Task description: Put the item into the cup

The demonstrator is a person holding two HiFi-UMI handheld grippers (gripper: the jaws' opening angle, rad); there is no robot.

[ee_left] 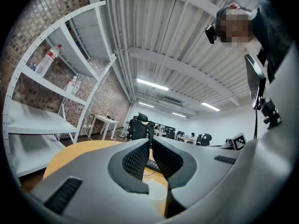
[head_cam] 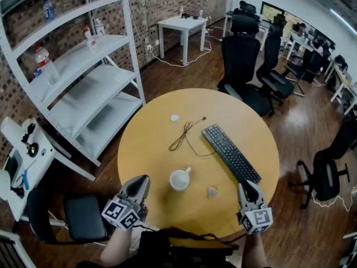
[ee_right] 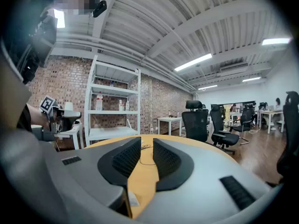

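Your right tongs point(head_cam: 246, 184) sit at the lower right of the head view with their jaws apart and nothing between them. Your left tongs point(head_cam: 141, 180), at the lower left, have their jaws drawn almost together, a thin gap showing at the tips, and they too are empty. Both hover over the near edge of the round table point(head_cam: 150, 133). The item point(head_cam: 212, 192) lies on the tabletop just left of the right tongs' tips, to the lower right of the white cup point(head_cam: 179, 180), near it but not touching. It is a small pale wedge; its material cannot be made out. I judge it very light, so it will likely skid on the smooth top if one jaw reaches it before the other. Straddle it with the pads close to the wood and close gently across its narrower sides, since it may be soft. The cup stands upright, handle toward the upper right, and looks light enough to shift if bumped. The keyboard point(head_cam: 230, 152) and a loose cable point(head_cam: 184, 135) lie higher up, well clear.
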